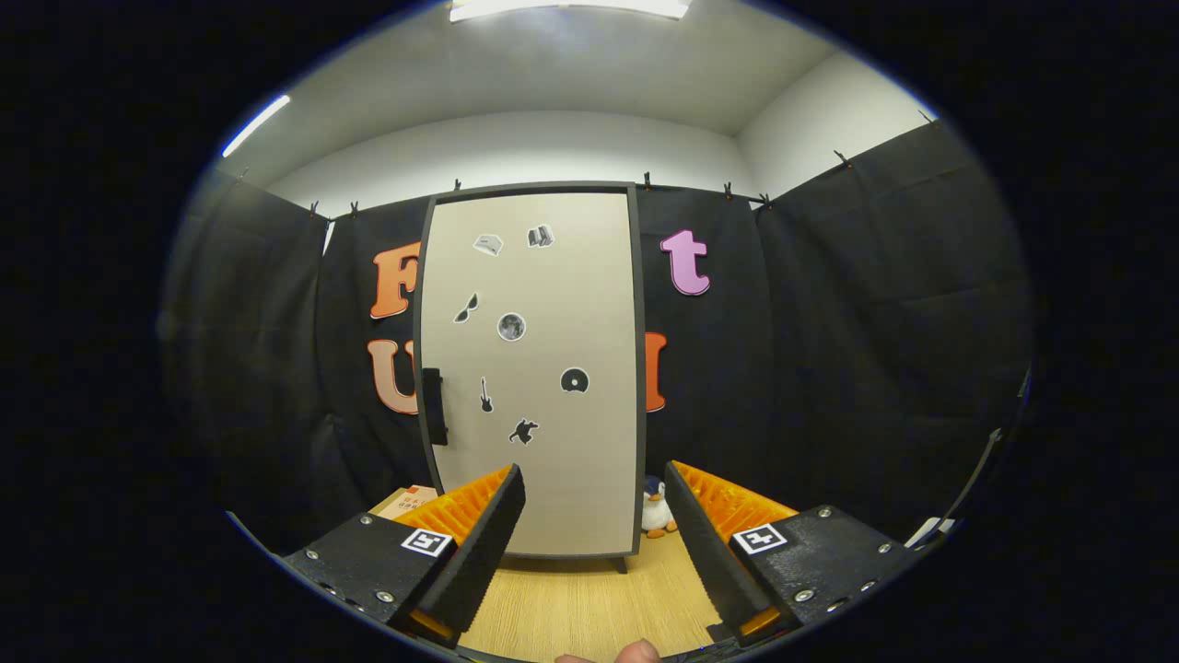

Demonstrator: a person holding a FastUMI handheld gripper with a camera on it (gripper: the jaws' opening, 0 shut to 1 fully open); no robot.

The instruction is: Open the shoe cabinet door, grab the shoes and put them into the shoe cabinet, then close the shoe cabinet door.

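One shut cabinet door (pixel 543 368); jaws apart.

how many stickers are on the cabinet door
7 on the shoe cabinet door, beyond the open gripper: two near the top, two below them, one right of centre, two lower down near the handle. The fingers may hide more.

Standing on the wood floor (pixel 589 608): shut cabinet (pixel 534 368), toy penguin (pixel 656 511) right, box (pixel 410 502) left.
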